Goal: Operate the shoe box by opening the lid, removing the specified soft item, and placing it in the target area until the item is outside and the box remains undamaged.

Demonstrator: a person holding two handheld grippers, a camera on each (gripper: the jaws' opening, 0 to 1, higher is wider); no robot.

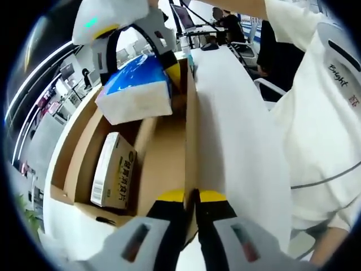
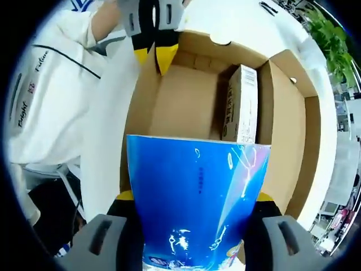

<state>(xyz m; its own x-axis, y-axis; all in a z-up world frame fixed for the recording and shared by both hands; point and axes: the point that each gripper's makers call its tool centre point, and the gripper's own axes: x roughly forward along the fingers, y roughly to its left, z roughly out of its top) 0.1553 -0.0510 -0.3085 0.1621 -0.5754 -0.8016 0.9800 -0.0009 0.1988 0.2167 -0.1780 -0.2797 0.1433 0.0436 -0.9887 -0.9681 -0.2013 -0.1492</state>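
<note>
With the left gripper (image 1: 192, 197) pinched tight on the wall of the shoe box (image 1: 84, 164) at bottom centre, the right gripper (image 2: 194, 197) should raise its clamped blue tissue pack (image 2: 197, 203) straight up, clear of the cardboard. The left gripper view shows the pack at upper left, above the box; the right gripper view shows the small carton (image 2: 241, 104) inside, at upper right.

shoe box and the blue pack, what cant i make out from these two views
- Right gripper view: the blue tissue pack hides the right gripper jaw tips and the box floor behind it.
- Left gripper view: the left gripper covers the shoe box wall edge it clamps.
- Small carton: print too small to read.
- Target area: cannot tell where.
</note>
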